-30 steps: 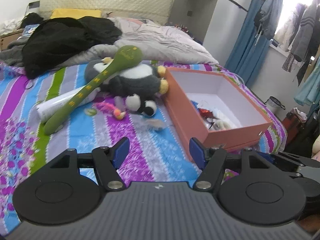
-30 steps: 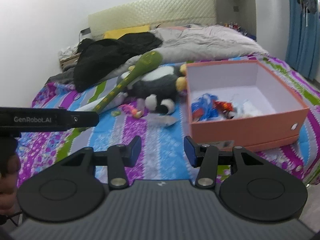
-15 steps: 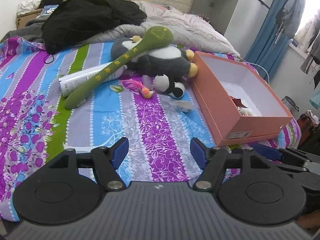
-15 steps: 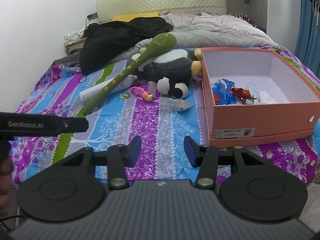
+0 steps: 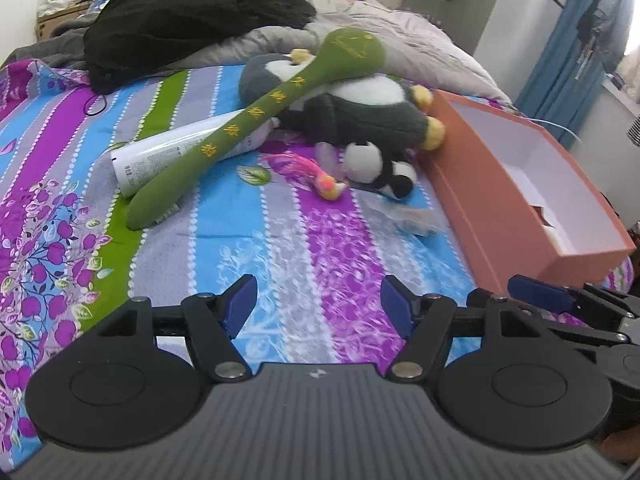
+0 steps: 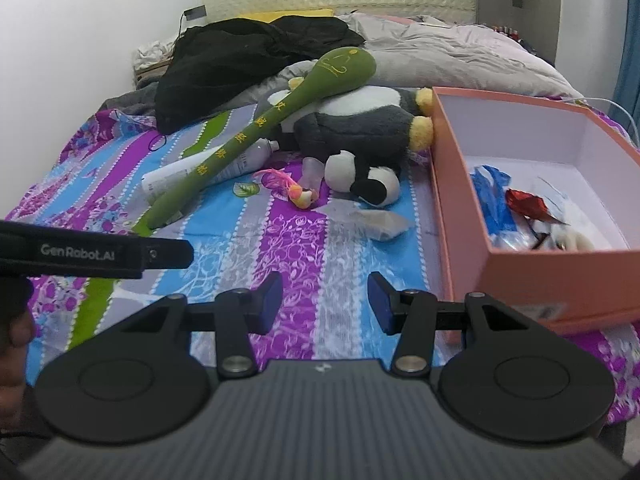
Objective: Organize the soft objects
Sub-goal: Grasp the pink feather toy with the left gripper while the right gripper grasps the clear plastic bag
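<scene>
A long green plush club [image 5: 256, 116] [image 6: 256, 128] lies across a grey and white plush penguin [image 5: 360, 116] [image 6: 360, 124] on the striped bed. A small panda plush [image 5: 376, 164] [image 6: 360, 178] and a small pink toy bird [image 5: 312, 172] [image 6: 292, 188] lie in front of it. An open orange box [image 5: 500, 200] [image 6: 560, 276] stands to the right. My left gripper [image 5: 319, 307] is open and empty above the bedspread. My right gripper [image 6: 325, 300] is open and empty near the box's left wall.
A white tube [image 5: 176, 152] [image 6: 200, 172] lies under the club. A clear plastic wrapper [image 6: 372, 222] [image 5: 404, 216] lies beside the box. Blue and red wrappers [image 6: 516, 204] lie inside the box. Black clothes [image 5: 192, 20] and a grey quilt [image 6: 460, 56] cover the far bed.
Both grippers have moved forward and lower over the bed, closer to the toys. The toys and the box have not moved. Both grippers stay open.
</scene>
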`<state>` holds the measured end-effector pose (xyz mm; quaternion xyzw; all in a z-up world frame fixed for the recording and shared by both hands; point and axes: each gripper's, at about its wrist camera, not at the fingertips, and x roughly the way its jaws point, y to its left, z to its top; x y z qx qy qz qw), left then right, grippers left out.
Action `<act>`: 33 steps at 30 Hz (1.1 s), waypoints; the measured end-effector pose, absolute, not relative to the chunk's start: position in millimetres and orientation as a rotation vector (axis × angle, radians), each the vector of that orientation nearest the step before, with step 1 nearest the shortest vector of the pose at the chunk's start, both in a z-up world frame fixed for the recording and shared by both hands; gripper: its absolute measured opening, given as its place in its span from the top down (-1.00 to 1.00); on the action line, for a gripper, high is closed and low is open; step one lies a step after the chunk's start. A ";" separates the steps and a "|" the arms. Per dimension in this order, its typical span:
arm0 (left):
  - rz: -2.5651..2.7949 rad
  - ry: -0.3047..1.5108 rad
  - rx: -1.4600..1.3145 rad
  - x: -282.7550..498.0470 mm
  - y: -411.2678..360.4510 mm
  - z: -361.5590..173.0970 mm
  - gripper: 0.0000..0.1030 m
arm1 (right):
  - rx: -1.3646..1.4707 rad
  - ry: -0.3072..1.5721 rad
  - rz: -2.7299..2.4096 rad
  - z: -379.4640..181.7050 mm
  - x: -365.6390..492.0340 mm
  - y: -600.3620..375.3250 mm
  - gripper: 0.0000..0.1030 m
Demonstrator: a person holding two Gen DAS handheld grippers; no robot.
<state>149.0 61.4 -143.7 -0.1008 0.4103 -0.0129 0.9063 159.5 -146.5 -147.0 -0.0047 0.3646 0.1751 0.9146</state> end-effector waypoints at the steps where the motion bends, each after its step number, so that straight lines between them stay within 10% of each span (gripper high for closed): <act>1: -0.023 0.847 -0.213 152.4 64.7 -146.3 -0.42 | -0.009 0.750 0.365 -149.2 163.7 -144.5 0.03; 33: -0.062 0.859 -0.478 335.7 80.0 -233.6 -0.39 | -0.452 0.750 0.330 -214.7 275.6 -103.3 0.03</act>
